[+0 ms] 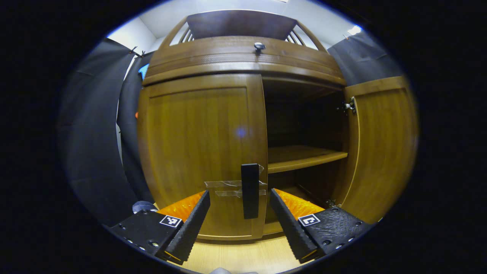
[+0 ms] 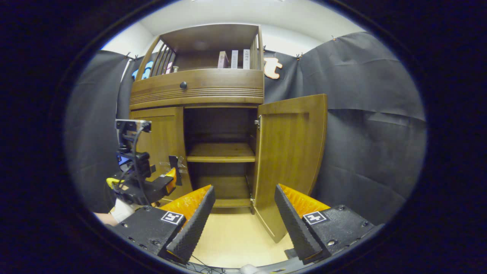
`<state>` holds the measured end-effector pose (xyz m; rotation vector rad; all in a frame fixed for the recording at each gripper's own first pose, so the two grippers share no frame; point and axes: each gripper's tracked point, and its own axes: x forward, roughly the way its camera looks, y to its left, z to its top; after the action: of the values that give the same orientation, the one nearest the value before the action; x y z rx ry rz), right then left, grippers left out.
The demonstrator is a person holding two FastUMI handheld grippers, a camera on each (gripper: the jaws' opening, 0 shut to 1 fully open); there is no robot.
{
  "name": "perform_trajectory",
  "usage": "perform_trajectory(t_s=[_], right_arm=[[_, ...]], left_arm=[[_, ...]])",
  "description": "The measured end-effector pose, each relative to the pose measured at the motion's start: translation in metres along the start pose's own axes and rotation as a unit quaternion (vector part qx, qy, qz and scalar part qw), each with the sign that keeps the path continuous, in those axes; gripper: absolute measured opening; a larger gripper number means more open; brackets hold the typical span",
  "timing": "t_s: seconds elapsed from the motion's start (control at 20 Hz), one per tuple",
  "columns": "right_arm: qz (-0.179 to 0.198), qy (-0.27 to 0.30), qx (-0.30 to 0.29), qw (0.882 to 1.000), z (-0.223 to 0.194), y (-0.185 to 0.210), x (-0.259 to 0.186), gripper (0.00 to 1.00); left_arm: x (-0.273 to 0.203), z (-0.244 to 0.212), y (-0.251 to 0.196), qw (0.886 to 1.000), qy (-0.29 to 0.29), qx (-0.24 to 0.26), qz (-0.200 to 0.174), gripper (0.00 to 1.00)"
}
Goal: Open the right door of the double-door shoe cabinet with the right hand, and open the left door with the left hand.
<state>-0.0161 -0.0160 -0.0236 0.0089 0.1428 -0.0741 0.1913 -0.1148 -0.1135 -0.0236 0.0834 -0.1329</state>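
Observation:
The brown wooden shoe cabinet (image 2: 198, 91) stands against the booth wall. Its right door (image 2: 291, 152) hangs swung wide open, showing dark shelves (image 2: 220, 152) inside. Its left door (image 1: 201, 152) is still flush and closed, with a dark vertical handle (image 1: 250, 190) taped near its inner edge. My left gripper (image 1: 239, 224) is open, its fingers straddling that handle just short of it. In the right gripper view the left gripper (image 2: 169, 182) sits by the handle (image 2: 174, 164). My right gripper (image 2: 243, 222) is open and holds nothing, back from the cabinet.
A drawer with a round knob (image 1: 259, 46) runs above the doors, and an open top shelf holds books (image 2: 234, 59). Pale wooden floor (image 2: 236, 239) lies before the cabinet. Black cloth (image 2: 365, 144) hangs on both sides. The open right door (image 1: 380, 148) juts out at the right.

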Motion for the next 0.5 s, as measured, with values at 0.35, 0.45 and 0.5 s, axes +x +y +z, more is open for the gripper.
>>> perform_trajectory(t_s=[0.35,0.45,0.5], right_arm=[[-0.014,0.017,-0.02,1.0,0.001,-0.004,0.0,1.0],[-0.013,0.022,-0.021,0.999,-0.002,-0.005,0.001,0.99],[-0.012,0.025,-0.021,0.999,-0.003,-0.004,0.001,0.99]], left_arm=[[0.051,-0.017,-0.008,1.0,0.01,-0.014,-0.004,0.74],[0.057,-0.016,-0.009,1.0,0.008,-0.018,-0.008,0.7],[0.058,-0.014,-0.007,1.0,0.004,-0.02,-0.006,0.74]])
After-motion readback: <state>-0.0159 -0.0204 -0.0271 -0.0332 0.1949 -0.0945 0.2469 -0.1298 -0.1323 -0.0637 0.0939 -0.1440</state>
